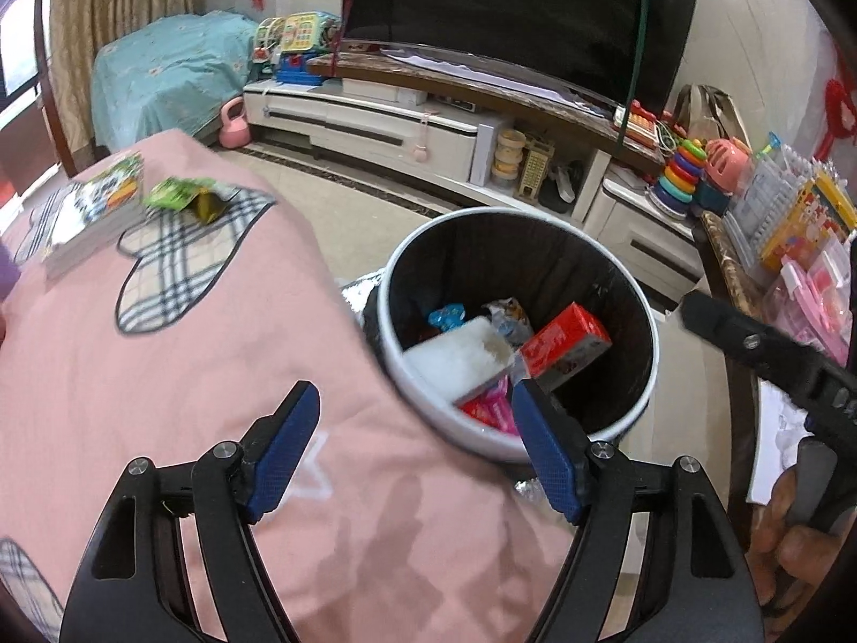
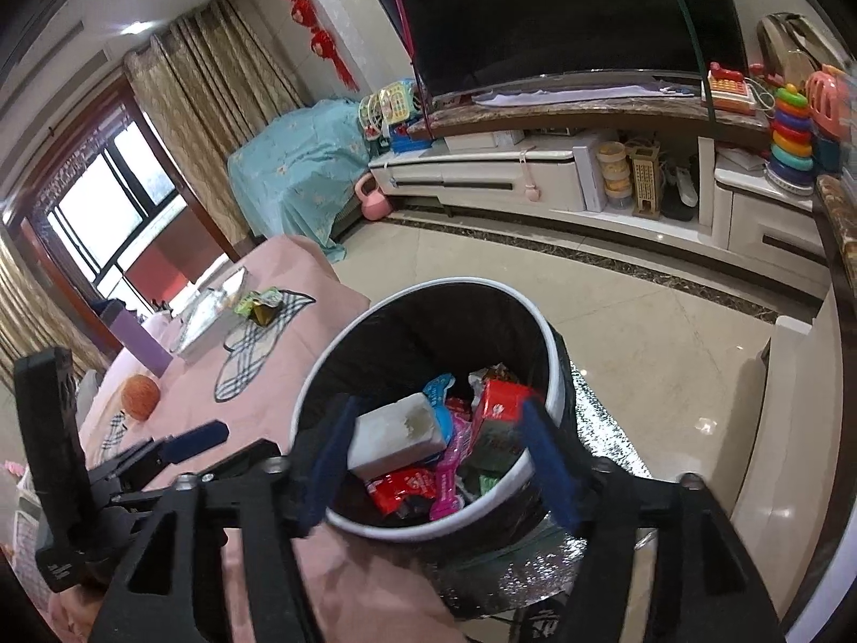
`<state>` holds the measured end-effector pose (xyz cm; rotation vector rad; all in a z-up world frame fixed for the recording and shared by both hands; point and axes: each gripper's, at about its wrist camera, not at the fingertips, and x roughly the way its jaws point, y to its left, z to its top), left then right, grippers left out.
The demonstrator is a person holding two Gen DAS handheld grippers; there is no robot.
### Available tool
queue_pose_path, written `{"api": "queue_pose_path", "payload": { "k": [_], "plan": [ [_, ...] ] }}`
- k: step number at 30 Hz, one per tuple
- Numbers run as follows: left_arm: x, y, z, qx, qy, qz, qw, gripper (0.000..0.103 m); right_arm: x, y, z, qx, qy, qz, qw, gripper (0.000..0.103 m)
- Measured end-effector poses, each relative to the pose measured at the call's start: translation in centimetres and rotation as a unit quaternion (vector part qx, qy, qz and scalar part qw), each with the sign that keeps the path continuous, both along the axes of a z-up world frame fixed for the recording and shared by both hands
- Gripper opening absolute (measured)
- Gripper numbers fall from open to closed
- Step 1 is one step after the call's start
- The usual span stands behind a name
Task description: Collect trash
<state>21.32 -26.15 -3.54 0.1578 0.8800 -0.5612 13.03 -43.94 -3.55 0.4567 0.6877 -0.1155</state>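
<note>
While both grippers hang near the trash bin (image 1: pixel 632 289), neither holds anything. From its own wrist view, the left gripper (image 1: pixel 415 445) hovers over the pink tablecloth (image 1: pixel 160 375) at the edge of the surface, its blue-padded jaws spread wide apart with only cloth and the bin's near rim between them. The right gripper (image 2: pixel 434 461) sits directly above the bin's mouth, jaws likewise wide apart and empty.

The round bin, white-rimmed with a black liner, stands on the floor just beside the surface, on a shiny silver mat (image 2: pixel 605 428). Inside lie a white foam block (image 2: pixel 399 431), a red carton (image 2: pixel 501 402), a blue wrapper (image 2: pixel 440 387), a pink wrapper (image 2: pixel 447 474) and a red packet (image 2: pixel 399 485), all piled together.

Farther back on the surface, a green wrapper (image 1: pixel 179 194) rests on a plaid patch of the cloth, just beside a stack of books (image 1: pixel 94 209). An orange ball (image 2: pixel 140 397) lies nearer the surface's left side in the right wrist view.
</note>
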Motion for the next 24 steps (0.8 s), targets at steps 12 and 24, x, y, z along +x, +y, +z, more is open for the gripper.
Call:
{"api": "queue_pose_path", "payload": {
  "k": [12, 24],
  "plan": [
    [-5.1, 8.1, -0.9, -0.036, -0.01, 0.055, 0.9977, 0.081, -5.2, 4.0, -0.2, 0.024, -0.054, -0.002, 0.998, 0.097],
    [-10.3, 12.5, -1.1, -0.063, -0.09, 0.087, 0.9901, 0.092, -8.7, 9.0, -1.1, -0.024, -0.073, -0.008, 0.997, 0.1]
  ]
}}
